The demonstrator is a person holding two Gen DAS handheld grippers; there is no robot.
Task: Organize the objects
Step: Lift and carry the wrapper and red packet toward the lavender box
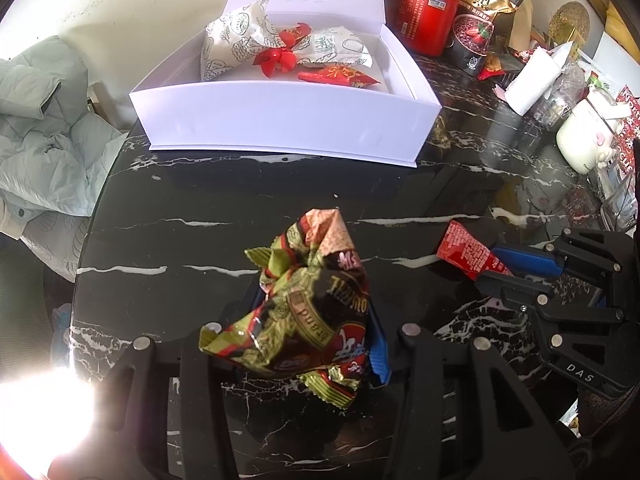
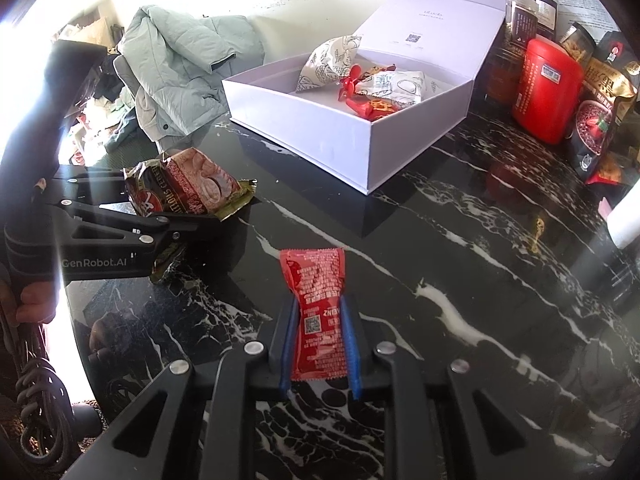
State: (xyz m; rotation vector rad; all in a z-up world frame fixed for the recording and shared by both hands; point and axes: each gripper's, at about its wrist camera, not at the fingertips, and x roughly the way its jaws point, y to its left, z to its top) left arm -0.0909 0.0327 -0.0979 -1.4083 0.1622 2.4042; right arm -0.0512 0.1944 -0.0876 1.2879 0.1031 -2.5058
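Observation:
My left gripper (image 1: 316, 320) is shut on a crumpled green, brown and red snack packet (image 1: 316, 292), held over the black marble table (image 1: 200, 200); the packet hides most of its fingers. In the right wrist view this gripper (image 2: 176, 200) and its packet (image 2: 192, 188) are at the left. My right gripper (image 2: 320, 308) is shut on a red sauce sachet (image 2: 316, 280), blue pads pressing both long edges, with the sachet sticking out ahead. From the left wrist view it (image 1: 490, 266) holds the sachet (image 1: 468, 252) at the right. An open white box (image 1: 280, 120) beyond holds white patterned and red packets.
A red canister (image 1: 430, 16), a dark cereal bag (image 1: 480, 20), jars, a white mug (image 1: 580, 136) and loose clutter crowd the table's right side. A pale green jacket (image 1: 48, 128) lies on a chair beyond the left edge. The box lid (image 2: 432, 20) stands upright at the back.

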